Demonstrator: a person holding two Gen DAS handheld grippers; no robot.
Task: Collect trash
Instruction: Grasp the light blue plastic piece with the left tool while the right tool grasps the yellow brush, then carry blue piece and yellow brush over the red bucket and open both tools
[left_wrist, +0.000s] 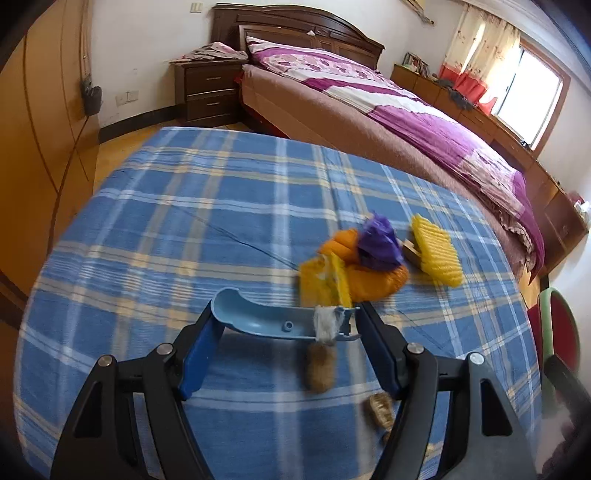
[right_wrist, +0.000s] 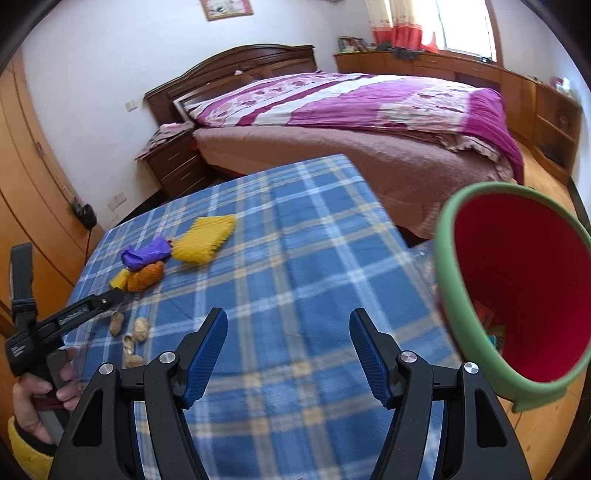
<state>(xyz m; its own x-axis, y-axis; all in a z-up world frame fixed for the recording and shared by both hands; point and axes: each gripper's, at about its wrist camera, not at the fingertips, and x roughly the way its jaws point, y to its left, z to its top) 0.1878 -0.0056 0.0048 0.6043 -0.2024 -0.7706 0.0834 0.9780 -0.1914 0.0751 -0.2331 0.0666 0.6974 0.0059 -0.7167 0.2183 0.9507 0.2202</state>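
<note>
The left gripper (left_wrist: 286, 328) is clamped across a light-blue curved plastic piece (left_wrist: 273, 317), one pad at each end, with a tuft of whitish fluff (left_wrist: 327, 325) caught on its right end. The piece spans the full gap, which is probably why the jaws stand fairly wide while gripping. It hangs just above the surface (left_wrist: 184, 206), which is covered by a blue plaid cloth.

More trash lies on that cloth: peanut shells (left_wrist: 320, 369) directly under the gripper, and beyond them a cluster of crumpled purple wrapper (left_wrist: 378, 242), orange wad (left_wrist: 373, 277) and yellow pieces (left_wrist: 325, 280), with a yellow brush head (left_wrist: 436, 251) just beside.

The right gripper (right_wrist: 288, 350) is empty, with jaws apart over bare cloth. At its right, off the edge of the surface, stands a bin with green rim (right_wrist: 448, 266) and red inside, likely where the blue piece should go.
</note>
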